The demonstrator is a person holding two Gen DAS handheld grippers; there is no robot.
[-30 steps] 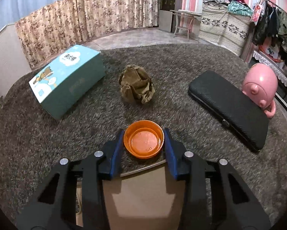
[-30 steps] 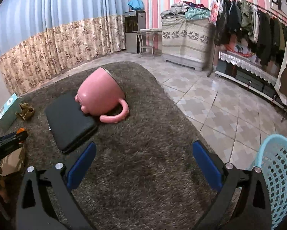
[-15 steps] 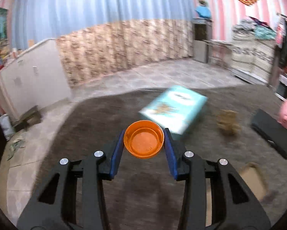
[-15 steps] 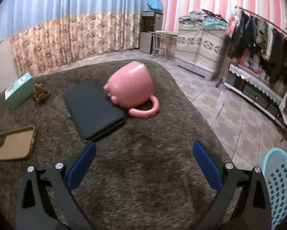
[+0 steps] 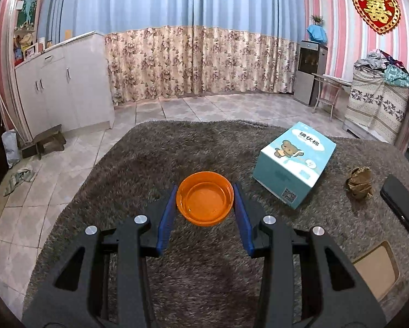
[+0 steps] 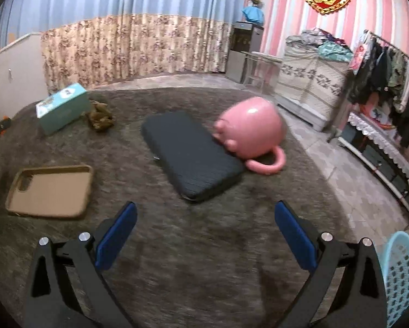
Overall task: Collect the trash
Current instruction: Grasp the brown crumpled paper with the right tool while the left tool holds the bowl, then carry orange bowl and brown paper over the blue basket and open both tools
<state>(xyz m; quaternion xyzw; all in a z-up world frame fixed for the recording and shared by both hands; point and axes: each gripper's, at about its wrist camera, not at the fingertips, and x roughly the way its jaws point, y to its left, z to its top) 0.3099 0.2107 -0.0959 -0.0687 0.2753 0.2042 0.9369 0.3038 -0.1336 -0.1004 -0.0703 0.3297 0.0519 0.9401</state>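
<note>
Carpet, dark grey and shaggy, fills both views. Left gripper clenches an orange lid between its 2 blue pads, open side toward the camera, held above the pile. From the lid, a teal tissue box lies at 2 o'clock, a crumpled brown paper wad at 3 o'clock beyond the box, and a tan phone case at 4 o'clock, all resting on the carpet. Right gripper stands released, jaws wide, nothing between the pads, only carpet beneath. From it, a black pouch lies at 12 o'clock, a pink mug on its side touches the pouch's far edge at 1 o'clock, and a light blue basket sits at 4 o'clock at the frame's edge.
</note>
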